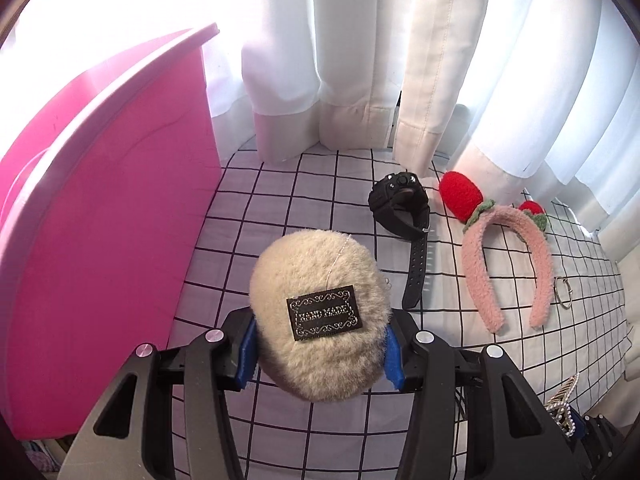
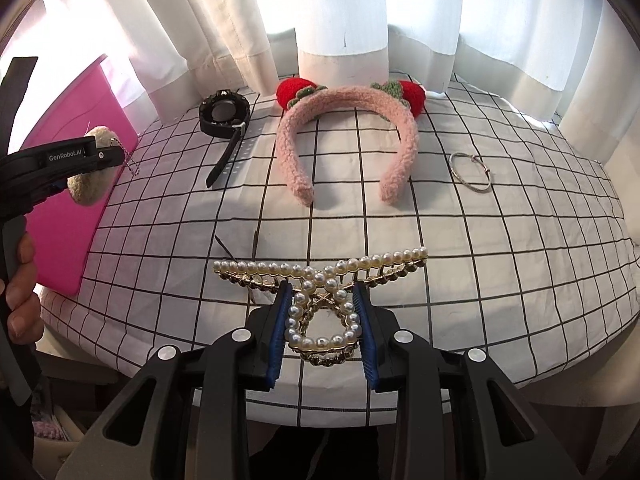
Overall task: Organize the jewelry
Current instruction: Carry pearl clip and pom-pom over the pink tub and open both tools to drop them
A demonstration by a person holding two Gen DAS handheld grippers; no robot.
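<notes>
My left gripper (image 1: 320,354) is shut on a beige fluffy pom-pom (image 1: 320,312) with a black "HAND MADE" label, held above the checked cloth beside the pink box (image 1: 100,220). The right wrist view shows that gripper (image 2: 80,160) and pom-pom (image 2: 90,188) in front of the pink box (image 2: 68,236). My right gripper (image 2: 322,312) is shut on a gold pearl hair claw (image 2: 320,280), held over the table's near edge. The claw also shows at the left wrist view's lower right (image 1: 562,404).
On the checked tablecloth (image 2: 360,220) lie a black watch (image 2: 224,116), a pink fuzzy headband with red strawberries (image 2: 348,120) and a thin metal bangle (image 2: 470,170). White curtains (image 2: 340,12) hang behind. The watch (image 1: 404,208), headband (image 1: 504,240) and bangle (image 1: 563,291) show in the left wrist view.
</notes>
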